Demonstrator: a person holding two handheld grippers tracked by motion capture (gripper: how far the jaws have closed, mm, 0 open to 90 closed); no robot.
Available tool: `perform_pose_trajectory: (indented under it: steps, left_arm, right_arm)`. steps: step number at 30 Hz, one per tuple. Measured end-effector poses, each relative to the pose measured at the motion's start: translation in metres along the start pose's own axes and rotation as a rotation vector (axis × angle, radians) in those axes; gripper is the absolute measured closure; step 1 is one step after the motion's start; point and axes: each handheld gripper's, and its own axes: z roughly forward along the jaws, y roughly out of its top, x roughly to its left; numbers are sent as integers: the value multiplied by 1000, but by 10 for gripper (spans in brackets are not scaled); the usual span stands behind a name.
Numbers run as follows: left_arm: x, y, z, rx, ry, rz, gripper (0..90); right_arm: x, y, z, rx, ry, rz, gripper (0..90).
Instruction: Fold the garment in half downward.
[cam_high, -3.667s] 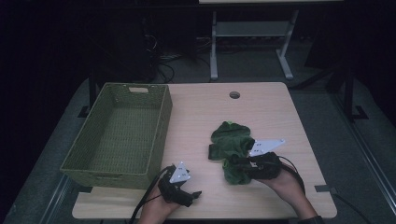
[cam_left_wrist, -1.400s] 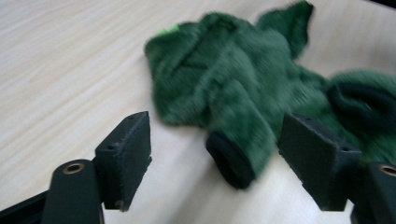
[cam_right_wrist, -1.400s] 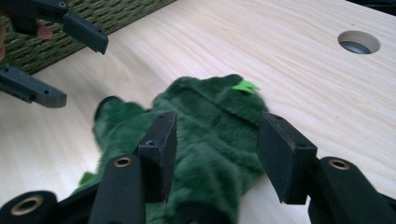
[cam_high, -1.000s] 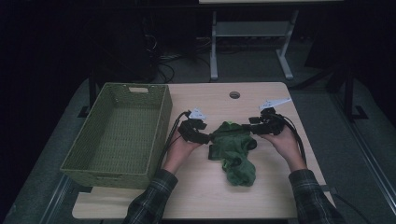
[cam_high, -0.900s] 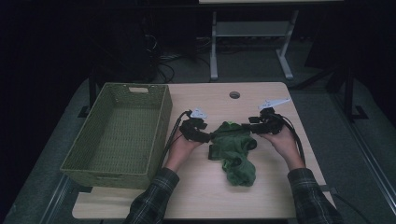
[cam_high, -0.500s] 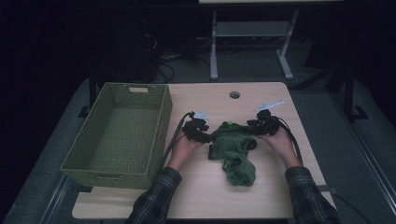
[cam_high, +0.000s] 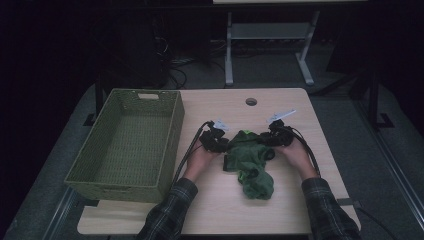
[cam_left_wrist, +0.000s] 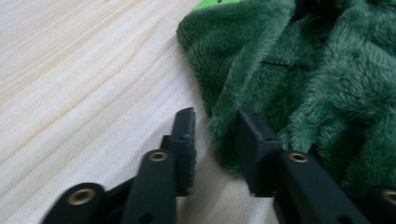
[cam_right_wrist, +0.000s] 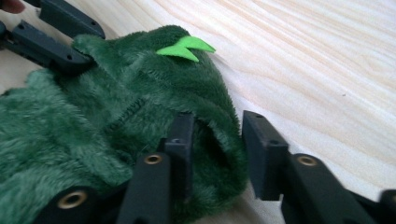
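High view: the wooden table (cam_high: 220, 107) carries an empty green woven basket (cam_high: 127, 142) at the left and, just right of it and apart from it, a crumpled dark green fleece garment (cam_high: 250, 162), placed within easy reach of both hands, apparently so that it can be handled before going into the basket. The left gripper (cam_left_wrist: 215, 123) and right gripper (cam_right_wrist: 217, 128) flank the garment's far end at opposite edges, a symmetrical hold suited to lifting or spreading it. Each pair of jaws has just been closing with a fold of fleece between them, yet a gap still shows beside the cloth, so neither is clamped; a small bright green tag (cam_right_wrist: 185, 48) lies on top.
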Motion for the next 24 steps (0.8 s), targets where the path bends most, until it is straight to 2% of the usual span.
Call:
perform_pose_trajectory:
  steps: [1,3,4,6,10,15,19,24]
  left_arm:
    - [0,1,0,0,0,7,774]
    - [0,2,2,0,-1,-3,822]
    - [0,3,2,6,0,-2,839]
    - [2,5,3,13,6,0,851]
    - [9,11,3,1,14,-24,871]
    - [14,19,1,-12,14,-30,875]
    - [15,31,-5,-49,16,-29,876]
    - [13,49,-17,-100,25,-5,875]
  right_arm:
    - [0,-1,2,10,-4,4,713]
    - [0,-1,2,18,-7,5,742]
    - [0,-1,2,26,-16,10,793]
    - [-1,-1,2,29,-18,12,809]
    - [-3,-2,-4,39,-21,37,867]
    - [-5,-2,-13,15,-20,60,870]
    - [-8,1,-25,-30,-28,85,873]
    - [-11,7,-39,-63,-33,98,873]
